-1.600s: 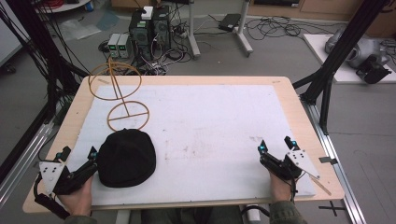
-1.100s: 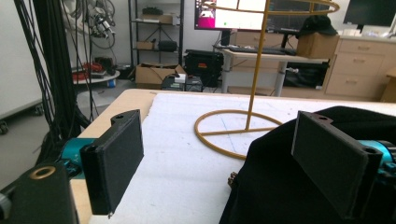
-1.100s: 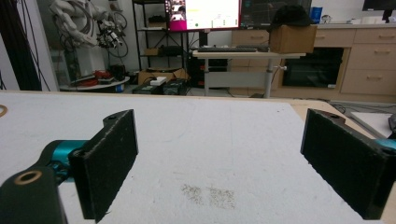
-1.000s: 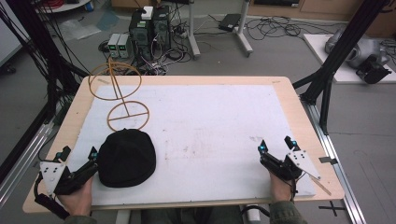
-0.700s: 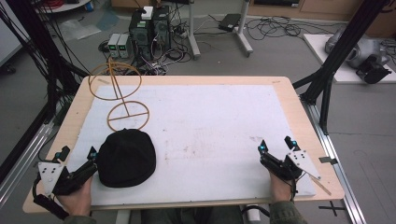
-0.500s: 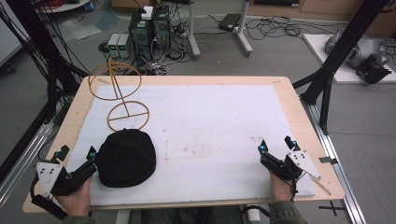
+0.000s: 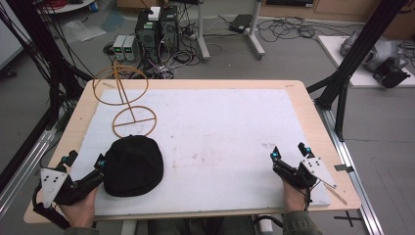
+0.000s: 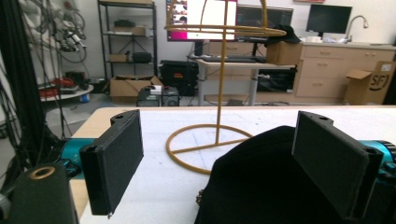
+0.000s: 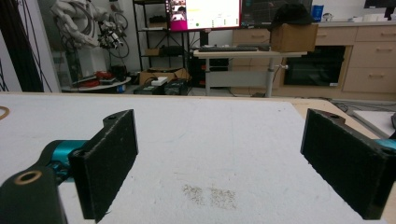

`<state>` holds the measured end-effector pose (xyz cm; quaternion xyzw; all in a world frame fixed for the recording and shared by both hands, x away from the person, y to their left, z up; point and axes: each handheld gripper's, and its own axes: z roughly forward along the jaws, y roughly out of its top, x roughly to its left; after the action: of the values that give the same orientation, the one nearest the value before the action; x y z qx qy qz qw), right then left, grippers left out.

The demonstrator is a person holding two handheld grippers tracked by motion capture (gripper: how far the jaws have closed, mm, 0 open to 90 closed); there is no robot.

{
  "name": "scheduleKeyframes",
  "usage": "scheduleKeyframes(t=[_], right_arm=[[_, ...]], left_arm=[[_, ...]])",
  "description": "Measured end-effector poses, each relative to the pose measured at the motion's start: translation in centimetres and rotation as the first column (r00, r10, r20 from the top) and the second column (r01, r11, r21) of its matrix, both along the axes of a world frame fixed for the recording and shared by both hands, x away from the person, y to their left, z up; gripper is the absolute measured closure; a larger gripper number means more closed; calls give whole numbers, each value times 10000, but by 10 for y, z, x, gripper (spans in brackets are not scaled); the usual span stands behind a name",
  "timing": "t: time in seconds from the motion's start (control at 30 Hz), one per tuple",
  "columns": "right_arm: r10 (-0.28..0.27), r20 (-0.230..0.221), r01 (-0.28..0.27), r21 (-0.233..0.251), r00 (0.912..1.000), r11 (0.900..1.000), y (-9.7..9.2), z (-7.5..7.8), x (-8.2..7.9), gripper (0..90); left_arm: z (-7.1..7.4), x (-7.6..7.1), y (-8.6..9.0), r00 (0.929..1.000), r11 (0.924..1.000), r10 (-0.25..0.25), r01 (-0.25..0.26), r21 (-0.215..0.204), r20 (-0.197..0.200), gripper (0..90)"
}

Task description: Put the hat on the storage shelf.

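A black knit hat (image 7: 133,165) lies on the white table sheet (image 7: 220,127) near the front left. My left gripper (image 7: 85,159) is open right at the hat's left edge. In the left gripper view the hat (image 8: 261,191) bulges up between the open jaws, closer to the right one, and neither jaw presses on it. A gold wire stand (image 7: 128,105) with a ring base and a ring top stands just behind the hat, and it rises ahead in the left gripper view (image 8: 219,93). At the front right my right gripper (image 7: 288,152) rests open, with only bare sheet between its jaws (image 9: 219,140).
Bare wooden table edge (image 7: 313,112) frames the sheet. Black frame posts (image 7: 362,54) stand at both sides, with computers and cables (image 7: 156,29) on the floor beyond the far edge. A faint stain (image 9: 210,195) marks the sheet ahead of the right gripper.
The left gripper has shifted very slightly beside the hat. The hat, the stand and the right gripper have stayed put.
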<state>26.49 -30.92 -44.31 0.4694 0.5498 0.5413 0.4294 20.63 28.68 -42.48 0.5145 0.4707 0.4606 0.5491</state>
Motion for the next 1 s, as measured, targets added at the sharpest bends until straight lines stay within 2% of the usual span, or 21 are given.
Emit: scheduleKeyframes(t=[0.17,0.4,0.5,0.57,0.73,0.87,0.93,1.0], right_arm=[[44,-15,-44,42,10000,10000,0,0,0,102],[122,-52,-121,71,9999,9999,1,0,0,102],[166,-41,-165,57,9999,9998,1,0,0,102],[164,-35,-164,51,9999,9999,1,0,0,102],[203,-58,-202,67,9998,9998,1,0,1,102],[222,-54,-222,73,9997,9997,1,0,1,102],[239,-72,-238,70,9997,9997,1,0,1,102],[235,-66,-234,62,9997,9997,1,0,1,102]], left_arm=[[1,0,1,9994,9993,-343,343,-128,8,168],[4,3,-2,9942,9944,-1059,1060,31,-189,168],[5,4,-5,9886,9891,-1463,1468,92,-357,168],[5,6,-8,9816,9828,-1823,1837,203,-569,168],[7,7,-18,9707,9712,-2267,2315,564,-802,170],[6,10,-23,9619,9648,-2438,2536,702,-1240,175],[5,12,-23,9556,9625,-2500,2627,669,-1563,177],[4,14,-23,9456,9583,-2618,2784,639,-1933,179]])
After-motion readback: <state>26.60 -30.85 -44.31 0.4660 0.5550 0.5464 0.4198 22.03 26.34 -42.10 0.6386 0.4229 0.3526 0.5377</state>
